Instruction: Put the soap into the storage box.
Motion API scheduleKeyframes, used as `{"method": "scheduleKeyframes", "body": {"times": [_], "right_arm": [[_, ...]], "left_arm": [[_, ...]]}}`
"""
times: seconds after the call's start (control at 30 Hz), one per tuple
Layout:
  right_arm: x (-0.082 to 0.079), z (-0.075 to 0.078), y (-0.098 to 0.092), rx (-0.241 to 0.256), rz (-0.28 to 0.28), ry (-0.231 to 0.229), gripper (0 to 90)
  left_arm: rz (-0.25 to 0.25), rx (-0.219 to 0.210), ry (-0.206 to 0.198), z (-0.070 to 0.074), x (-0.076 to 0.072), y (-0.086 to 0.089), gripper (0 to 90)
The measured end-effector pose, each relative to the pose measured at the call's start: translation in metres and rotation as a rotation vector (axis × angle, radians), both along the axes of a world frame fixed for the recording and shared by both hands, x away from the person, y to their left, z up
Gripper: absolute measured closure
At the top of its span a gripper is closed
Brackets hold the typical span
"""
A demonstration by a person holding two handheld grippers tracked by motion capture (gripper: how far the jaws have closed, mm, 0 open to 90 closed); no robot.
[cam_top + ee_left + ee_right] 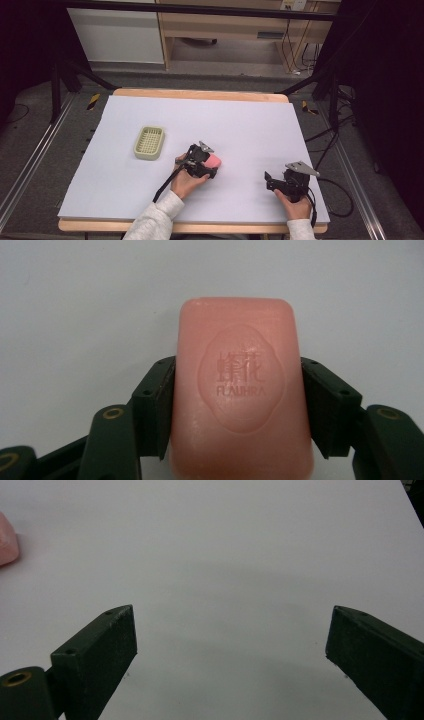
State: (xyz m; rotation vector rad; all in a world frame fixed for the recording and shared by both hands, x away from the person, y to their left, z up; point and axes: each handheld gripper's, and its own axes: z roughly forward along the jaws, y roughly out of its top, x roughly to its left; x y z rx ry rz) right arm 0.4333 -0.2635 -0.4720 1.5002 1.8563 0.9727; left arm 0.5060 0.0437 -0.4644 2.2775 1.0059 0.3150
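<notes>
A pink soap bar [240, 390] with an embossed oval stamp lies flat on the white table sheet [240, 125]. My left gripper [238, 405] is shut on it, one black jaw pressed against each long side. In the high view the soap bar [214, 161] sits near the table's middle, at the tip of the left gripper [208, 165]. My right gripper [270, 181] rests near the front right of the table, open, with bare sheet between its jaws [230, 645]. An edge of the soap bar [7, 540] appears at the far left of the right gripper view.
A pale green slotted soap dish [149, 142] stands on the sheet, left of the soap and a little farther back. The wooden table edge [200, 94] runs along the back. Black frame legs and cables stand beside the table.
</notes>
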Motion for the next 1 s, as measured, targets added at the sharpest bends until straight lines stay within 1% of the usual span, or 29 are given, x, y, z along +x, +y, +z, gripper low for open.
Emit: {"method": "scheduleKeyframes", "body": {"times": [0.17, 0.23, 0.3, 0.37, 0.57, 0.7, 0.73, 0.87, 0.93, 0.97, 1.0], "right_arm": [[0.0, 0.0, 0.0, -0.01, 0.0, 0.001, 6.5], [0.0, 0.0, 0.001, -0.011, 0.0, 0.001, 6.5], [0.0, 0.0, 0.0, -0.01, 0.0, 0.001, 6.5], [0.0, 0.0, 0.0, -0.01, 0.0, 0.001, 6.5], [0.0, 0.0, 0.0, -0.012, -0.001, 0.001, 6.5], [0.0, 0.0, 0.0, -0.01, -0.002, 0.001, 6.4], [0.0, 0.0, 0.0, -0.011, -0.002, 0.001, 6.5], [0.0, 0.0, 0.0, -0.01, -0.003, 0.001, 6.4], [0.0, 0.0, 0.0, -0.01, -0.003, 0.001, 6.4], [0.0, 0.0, 0.0, -0.011, -0.003, 0.001, 6.4], [0.0, 0.0, 0.0, -0.011, -0.003, 0.001, 6.4]], "left_arm": [[-0.005, -0.015, -0.003, 0.009, -0.003, 0.007, 37.4], [0.003, -0.029, -0.006, 0.012, -0.004, 0.011, 37.4], [0.003, -0.032, -0.009, 0.015, -0.005, 0.015, 37.4], [0.007, -0.035, -0.009, 0.019, -0.006, 0.019, 37.5], [0.013, -0.048, -0.025, 0.032, -0.01, 0.036, 37.5], [0.019, -0.049, -0.032, 0.036, -0.011, 0.043, 37.4], [0.016, -0.039, -0.035, 0.038, -0.012, 0.048, 37.5], [0.029, -0.045, -0.036, 0.039, -0.012, 0.056, 37.4], [0.033, -0.043, -0.037, 0.04, -0.012, 0.062, 37.5], [0.042, -0.047, -0.036, 0.041, -0.013, 0.069, 37.5], [0.042, -0.047, -0.036, 0.041, -0.013, 0.069, 37.4]]}}
